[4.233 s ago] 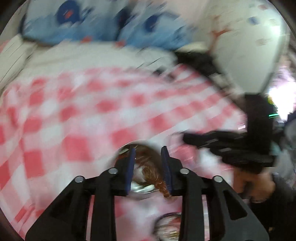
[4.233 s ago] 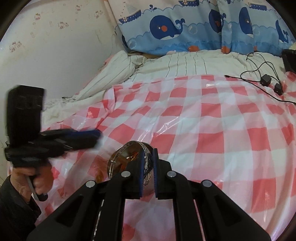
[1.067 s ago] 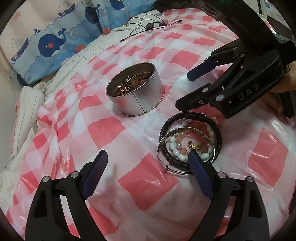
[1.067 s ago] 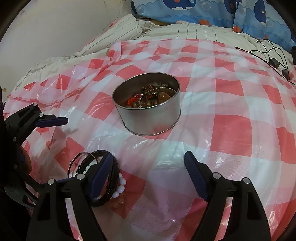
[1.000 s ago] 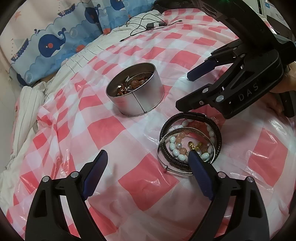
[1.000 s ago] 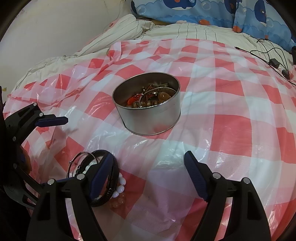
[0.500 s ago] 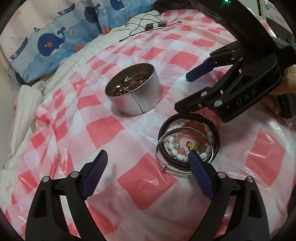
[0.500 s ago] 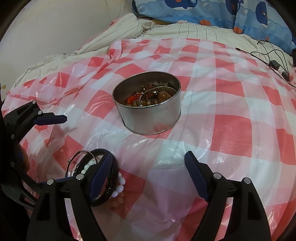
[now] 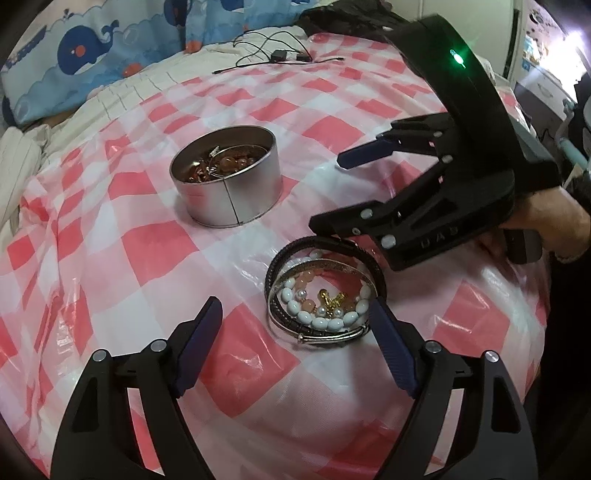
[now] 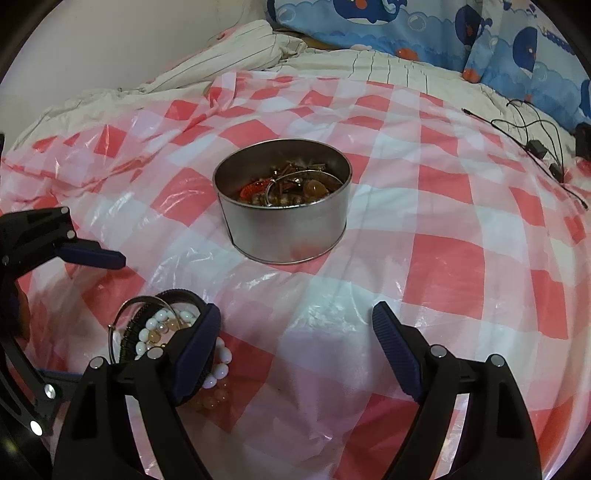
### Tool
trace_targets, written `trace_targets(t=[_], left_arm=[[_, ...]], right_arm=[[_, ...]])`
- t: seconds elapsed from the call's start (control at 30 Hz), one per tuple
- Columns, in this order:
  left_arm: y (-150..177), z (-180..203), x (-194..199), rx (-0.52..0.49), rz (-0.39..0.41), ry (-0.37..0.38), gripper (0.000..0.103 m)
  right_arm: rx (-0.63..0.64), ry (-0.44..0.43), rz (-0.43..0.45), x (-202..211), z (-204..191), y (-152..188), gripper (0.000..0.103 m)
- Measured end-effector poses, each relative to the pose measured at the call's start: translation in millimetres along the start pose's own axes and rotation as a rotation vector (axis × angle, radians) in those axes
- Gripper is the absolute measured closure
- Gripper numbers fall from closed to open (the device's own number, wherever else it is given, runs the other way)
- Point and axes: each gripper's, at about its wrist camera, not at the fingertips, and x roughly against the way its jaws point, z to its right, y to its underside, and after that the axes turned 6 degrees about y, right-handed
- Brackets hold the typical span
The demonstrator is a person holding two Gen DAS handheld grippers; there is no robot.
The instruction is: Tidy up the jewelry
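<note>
A round silver tin holding several pieces of jewelry stands on the red and white checked plastic sheet; it also shows in the right wrist view. A pile of bracelets, white and pink bead strands inside a black band and a metal bangle, lies on the sheet in front of the tin, and in the right wrist view partly behind my finger. My left gripper is open and empty just before the pile. My right gripper is open and empty, to the right of the pile.
Blue whale pillows and a striped white sheet lie at the back of the bed. Black cables with small adapters lie on the sheet at the far right.
Earlier my right gripper was shut on the tin's rim and the left was nearly closed over its jewelry; both are now open and drawn back. In the last second my left gripper shifted slightly.
</note>
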Motion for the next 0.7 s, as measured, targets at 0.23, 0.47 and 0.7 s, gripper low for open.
trace_targets(t=[0.23, 0.47, 0.7], left_arm=[[-0.7, -7.0, 2.4, 0.033, 0.014, 0.014, 0.025], [-1.7, -8.1, 6.0, 0.05, 0.034, 0.045, 0.025], [-0.9, -6.5, 2.8, 0.05, 0.017, 0.037, 0.025]], right_arm=[[0.028, 0.028, -0.003, -0.8, -2.8, 0.4, 0.022], [0.04, 0.039, -0.004, -0.6, -5.0, 0.6, 0.021], [0.064, 0.064, 0.0, -0.3, -9.0, 0.9, 0.02]])
